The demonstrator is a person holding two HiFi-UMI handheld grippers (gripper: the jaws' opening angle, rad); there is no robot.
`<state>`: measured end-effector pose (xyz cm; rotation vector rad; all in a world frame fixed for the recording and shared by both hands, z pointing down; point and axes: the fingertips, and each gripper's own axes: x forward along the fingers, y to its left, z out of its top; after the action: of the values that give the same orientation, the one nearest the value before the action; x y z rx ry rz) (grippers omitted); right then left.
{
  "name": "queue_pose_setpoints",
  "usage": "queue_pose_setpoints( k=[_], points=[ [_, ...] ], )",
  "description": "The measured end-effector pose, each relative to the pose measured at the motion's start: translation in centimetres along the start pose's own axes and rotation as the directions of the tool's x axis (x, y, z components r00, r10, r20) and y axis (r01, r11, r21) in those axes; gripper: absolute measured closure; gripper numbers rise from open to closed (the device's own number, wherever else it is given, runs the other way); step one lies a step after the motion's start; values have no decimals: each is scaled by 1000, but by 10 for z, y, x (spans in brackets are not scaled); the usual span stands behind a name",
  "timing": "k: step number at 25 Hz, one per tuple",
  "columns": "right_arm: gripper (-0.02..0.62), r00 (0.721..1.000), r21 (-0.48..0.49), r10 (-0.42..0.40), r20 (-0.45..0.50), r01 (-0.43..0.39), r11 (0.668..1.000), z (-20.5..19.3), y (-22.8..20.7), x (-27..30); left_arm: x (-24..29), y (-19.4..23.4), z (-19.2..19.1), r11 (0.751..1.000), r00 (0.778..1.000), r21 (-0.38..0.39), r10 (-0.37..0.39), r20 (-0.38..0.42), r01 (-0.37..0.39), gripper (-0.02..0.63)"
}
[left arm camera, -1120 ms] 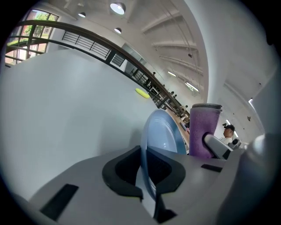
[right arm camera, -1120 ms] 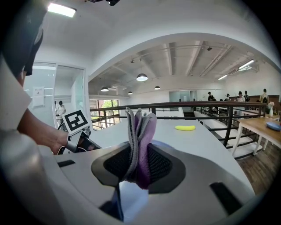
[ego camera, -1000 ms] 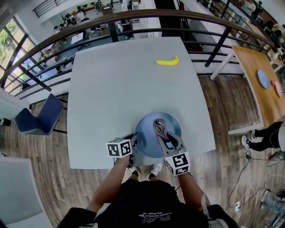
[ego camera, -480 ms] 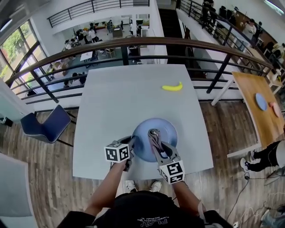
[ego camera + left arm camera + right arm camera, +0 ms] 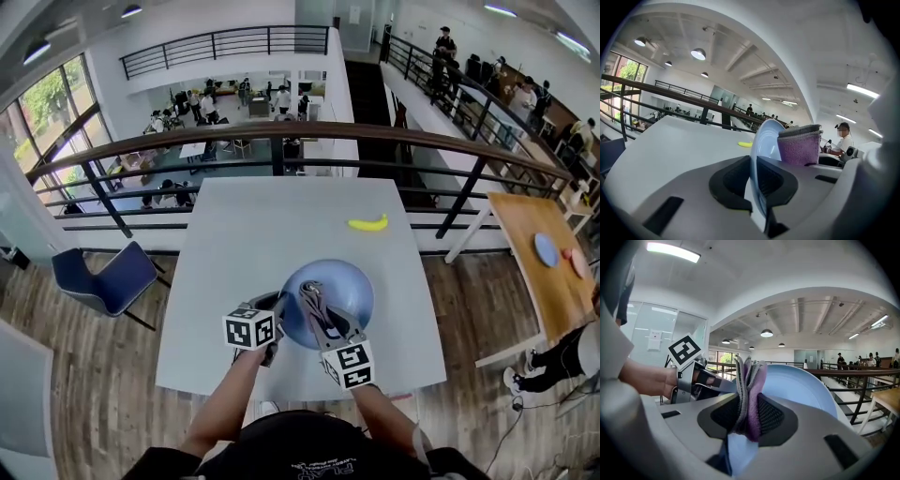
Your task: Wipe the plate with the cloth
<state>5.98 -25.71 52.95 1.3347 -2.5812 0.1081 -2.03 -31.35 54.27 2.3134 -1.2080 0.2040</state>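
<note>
A pale blue plate (image 5: 330, 291) is held up off the grey table (image 5: 225, 281) near its front edge. My left gripper (image 5: 278, 319) is shut on the plate's left rim (image 5: 755, 173), and the plate stands on edge between its jaws. My right gripper (image 5: 314, 305) is shut on a folded grey and purple cloth (image 5: 749, 399), which lies against the plate's face (image 5: 801, 385). In the left gripper view the cloth (image 5: 799, 147) shows beside the plate's far part.
A yellow banana (image 5: 367, 223) lies on the far right part of the table. A blue chair (image 5: 103, 277) stands to the table's left. A railing (image 5: 281, 141) runs behind the table, and a wooden table (image 5: 548, 272) stands at the right.
Both grippers have risen with the plate and the cloth, which now stand higher above the table. The head view has tilted up, so more of the hall shows.
</note>
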Motion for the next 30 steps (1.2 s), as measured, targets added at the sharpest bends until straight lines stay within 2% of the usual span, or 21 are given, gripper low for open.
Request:
queue_pose_setpoints(
  k=[6,13,21,30],
  points=[
    [479,999,-5,37,19,-37,999,18,5,13,-4,0,14,1000,1000,30,3,25,-3,577],
    [479,996,-27,71,-46,-72,997,16,15,30,-5,-4,17,998,1000,66,9,29,-11,577],
    [479,994,-31,50,-101,-53,998,12,9,36,-5,-9,20,998,999,67,-11,37,8,577],
    [479,993,-35,35,-114,-39,999,14,7,39,-9,-8,23,997,999,72,-5,40,2,577]
  ],
)
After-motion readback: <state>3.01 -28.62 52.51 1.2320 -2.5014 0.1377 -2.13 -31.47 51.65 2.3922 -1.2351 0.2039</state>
